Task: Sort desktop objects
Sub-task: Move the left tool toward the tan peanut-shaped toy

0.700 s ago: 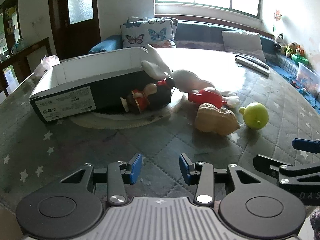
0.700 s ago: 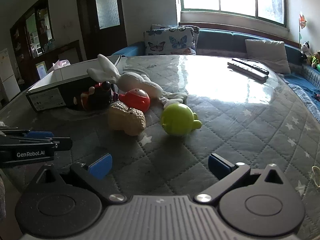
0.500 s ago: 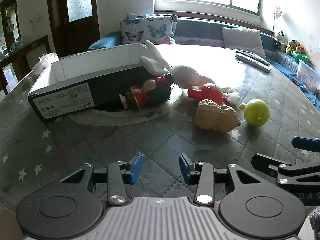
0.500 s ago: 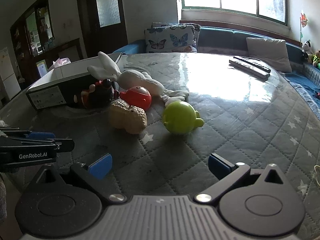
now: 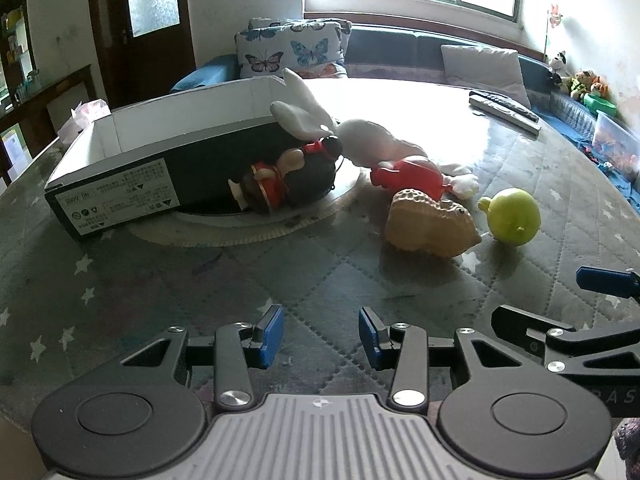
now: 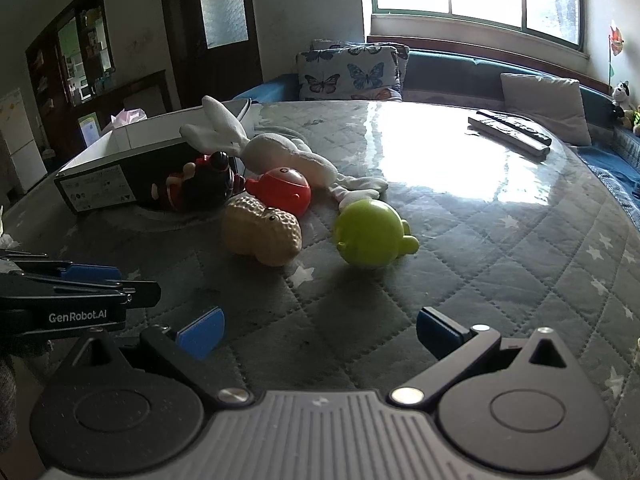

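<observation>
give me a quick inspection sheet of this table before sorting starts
surface: quilted star-print table cover, glare at the far side
job's things: open box; black-and-red toy against it; white plush rabbit; red toy; tan peanut toy; green round toy, all outside the box
clutter: two remotes
grippers: left gripper open, empty; right gripper open wider, empty
cables: nothing seen
surroundings: sofa with butterfly cushion, window, door

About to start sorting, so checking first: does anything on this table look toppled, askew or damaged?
The dark figurine lies tipped on its side against the box, and the white plush rabbit sprawls over the box corner. No damage or spills show.
</observation>
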